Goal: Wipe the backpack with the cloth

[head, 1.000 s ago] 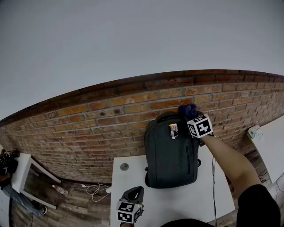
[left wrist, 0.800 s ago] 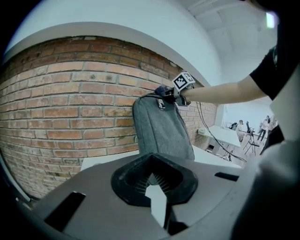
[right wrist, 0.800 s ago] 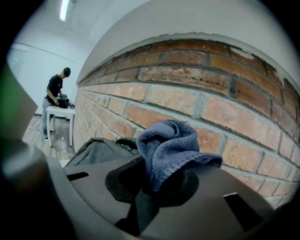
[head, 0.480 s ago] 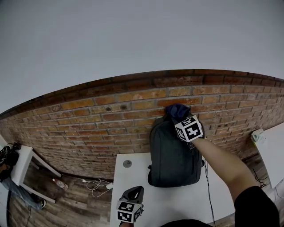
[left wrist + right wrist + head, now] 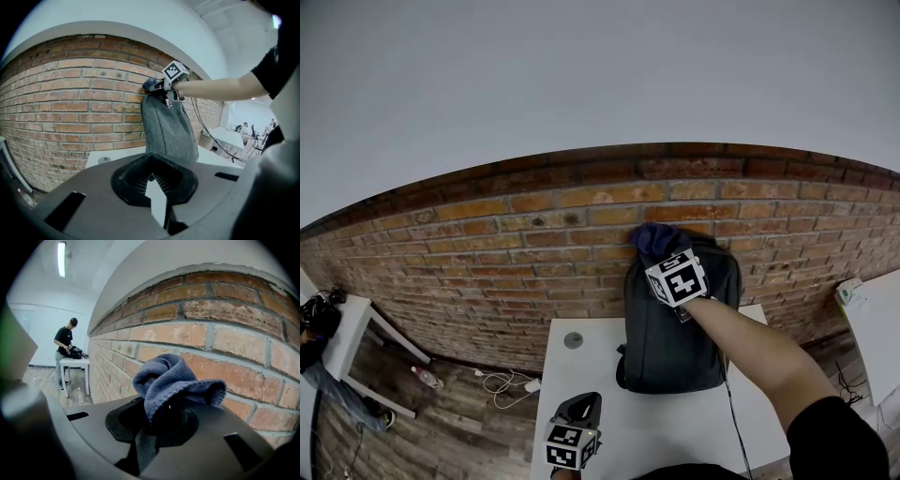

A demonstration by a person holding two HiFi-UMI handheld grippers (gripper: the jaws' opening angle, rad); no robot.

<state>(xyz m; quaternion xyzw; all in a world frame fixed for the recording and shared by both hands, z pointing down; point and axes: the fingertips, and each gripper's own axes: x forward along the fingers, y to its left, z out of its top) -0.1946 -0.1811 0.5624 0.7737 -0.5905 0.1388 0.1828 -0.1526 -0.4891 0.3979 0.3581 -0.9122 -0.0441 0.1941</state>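
Our right gripper [image 5: 664, 255] is clamped on the bunched blue cloth [image 5: 654, 238] at the top of the grey backpack [image 5: 670, 342], which stands upright on the white surface [image 5: 581, 380] against the brick wall [image 5: 516, 248], while our left gripper [image 5: 581, 408] hangs closed and empty, well apart.

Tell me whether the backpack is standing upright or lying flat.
Upright. The backpack stands on its base on the white table, its top against the brick wall.

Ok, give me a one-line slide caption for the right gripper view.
Right gripper shut on a bunched blue cloth, brick wall just beyond.
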